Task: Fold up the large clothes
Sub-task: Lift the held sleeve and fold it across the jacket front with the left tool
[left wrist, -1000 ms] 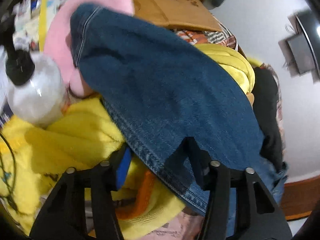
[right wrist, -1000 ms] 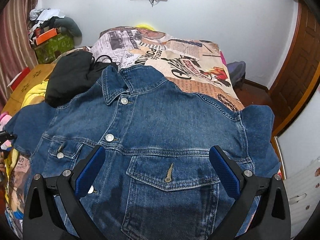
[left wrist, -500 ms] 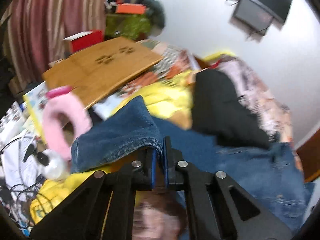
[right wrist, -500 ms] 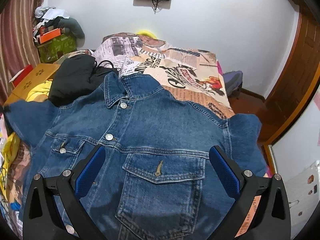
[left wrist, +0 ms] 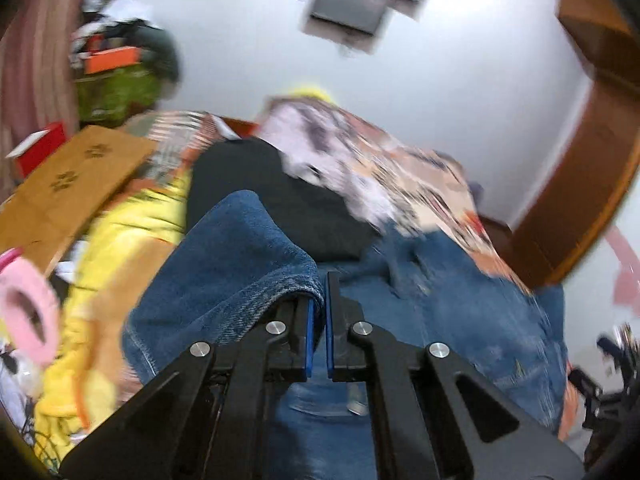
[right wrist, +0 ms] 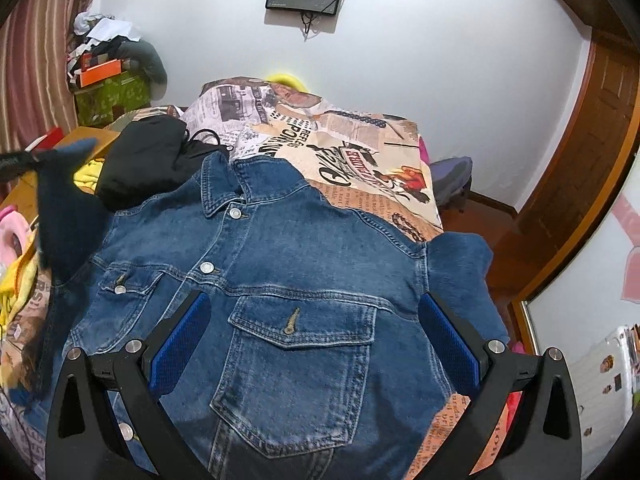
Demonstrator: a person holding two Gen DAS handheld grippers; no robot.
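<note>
Up close, stitched denim jacket [right wrist: 304,264] cuff pinched in left gripper [left wrist: 318,312], right gripper [right wrist: 314,340] splayed

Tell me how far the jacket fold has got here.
Done: denim jacket lies spread front-up, buttoned, on the bed. In hand: left gripper is shut on the sleeve cuff, lifted off the bed. Left: right gripper hovers open; no fold laid yet.

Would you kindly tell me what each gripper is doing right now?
Left gripper: shut on the sleeve cuff of the blue denim jacket.
Right gripper: open, holding nothing, above the jacket.
</note>
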